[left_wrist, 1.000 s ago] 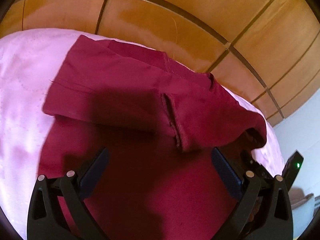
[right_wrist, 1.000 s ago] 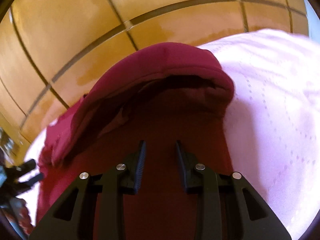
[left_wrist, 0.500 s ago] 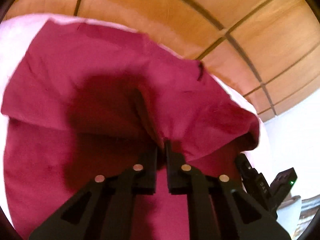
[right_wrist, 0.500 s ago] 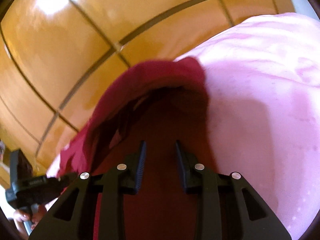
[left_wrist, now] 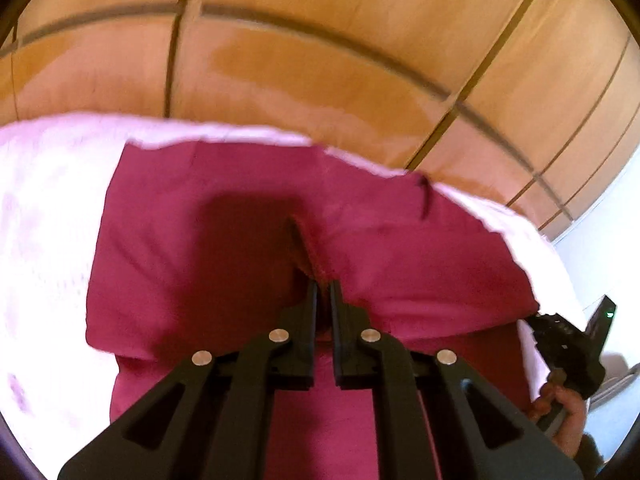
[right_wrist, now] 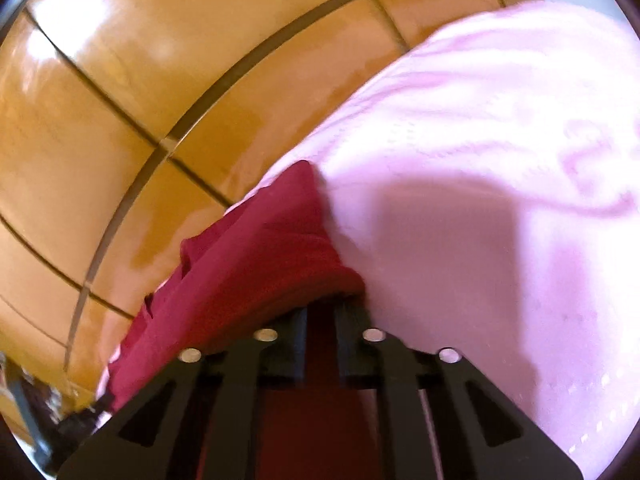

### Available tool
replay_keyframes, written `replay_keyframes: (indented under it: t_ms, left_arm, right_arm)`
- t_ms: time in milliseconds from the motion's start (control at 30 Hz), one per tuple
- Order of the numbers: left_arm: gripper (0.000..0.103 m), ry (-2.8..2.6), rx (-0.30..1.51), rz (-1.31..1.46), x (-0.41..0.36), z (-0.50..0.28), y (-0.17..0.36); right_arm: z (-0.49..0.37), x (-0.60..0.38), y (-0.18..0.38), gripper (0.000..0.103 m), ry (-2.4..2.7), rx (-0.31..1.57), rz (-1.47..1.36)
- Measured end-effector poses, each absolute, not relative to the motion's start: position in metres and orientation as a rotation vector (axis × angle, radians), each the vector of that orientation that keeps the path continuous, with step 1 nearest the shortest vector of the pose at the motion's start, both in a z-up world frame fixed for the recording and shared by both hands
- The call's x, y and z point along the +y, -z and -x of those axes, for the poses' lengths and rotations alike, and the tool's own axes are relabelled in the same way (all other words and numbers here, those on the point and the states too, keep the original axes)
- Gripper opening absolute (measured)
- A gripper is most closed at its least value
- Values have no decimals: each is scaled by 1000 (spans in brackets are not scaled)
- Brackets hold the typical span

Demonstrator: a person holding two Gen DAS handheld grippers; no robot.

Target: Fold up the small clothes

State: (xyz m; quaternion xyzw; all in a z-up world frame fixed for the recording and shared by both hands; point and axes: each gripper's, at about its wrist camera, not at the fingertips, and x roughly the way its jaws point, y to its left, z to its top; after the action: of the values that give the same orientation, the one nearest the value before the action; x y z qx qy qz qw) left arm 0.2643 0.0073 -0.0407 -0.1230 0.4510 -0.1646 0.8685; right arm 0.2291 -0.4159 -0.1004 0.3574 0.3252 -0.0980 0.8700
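Observation:
A dark red garment [left_wrist: 224, 240] lies on a pink quilted cover [left_wrist: 44, 216], its upper layer folded over the lower one. My left gripper [left_wrist: 323, 286] is shut on the garment's hemmed edge near the middle of the fold. In the right wrist view the same garment [right_wrist: 256, 256] drapes over my right gripper [right_wrist: 322, 312], whose fingertips are hidden under the folded edge with red cloth between the fingers. The right gripper also shows in the left wrist view [left_wrist: 568, 356], at the fold's right end.
Glossy wooden cupboard panels [left_wrist: 320, 60] stand just behind the pink cover's far edge. The pink cover [right_wrist: 500, 168] spreads wide to the right of the garment. A white wall [left_wrist: 600, 264] is at the far right.
My left gripper closed on the hemmed edge, then carried it toward the far side. The fold now reaches close to the cover's far edge. My right gripper moved with its end of the fold.

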Motion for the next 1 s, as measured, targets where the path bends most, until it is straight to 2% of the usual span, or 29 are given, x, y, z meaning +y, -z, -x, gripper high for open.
replay_keyframes:
  t_ms: [100, 300, 333, 367, 400, 467, 533, 567, 600, 667, 767, 933, 1000]
  left_arm:
    - [5, 317, 964, 188, -1, -266, 67]
    - [11, 330, 876, 210, 8, -250, 73]
    - [12, 335, 873, 217, 10, -248, 73]
    - [15, 340, 872, 227, 12, -247, 74]
    - [18, 350, 868, 250, 16, -246, 74]
    - [21, 365, 863, 276, 21, -241, 74]
    - [38, 369, 848, 270, 21, -235, 67]
    - [61, 369, 824, 256, 18, -229, 62]
    - [75, 362, 782, 230, 16, -222, 55]
    - [75, 342, 724, 174, 7, -215, 46]
    - [72, 305, 769, 97, -5, -225, 49]
    - [71, 251, 867, 82, -3, -248, 69]
    - [71, 248, 860, 53, -6, -247, 73]
  right_arm:
    - [-228, -401, 107, 9, 205, 695, -666]
    - [-225, -407, 104, 10, 199, 717, -698]
    - [-220, -407, 100, 22, 228, 738, -681]
    - [-214, -406, 98, 26, 253, 756, -669]
    - [-207, -406, 95, 30, 237, 751, -686]
    - [-191, -404, 85, 30, 224, 722, -689]
    - [-187, -396, 70, 30, 209, 682, -621]
    - [-190, -391, 62, 30, 189, 663, -590]
    - [-197, -385, 52, 30, 146, 637, -561]
    - [-217, -377, 43, 30, 95, 627, -529]
    - [-261, -361, 44, 30, 49, 666, -443]
    - [-319, -353, 73, 30, 140, 792, -226]
    - [-319, -374, 90, 30, 226, 802, -273]
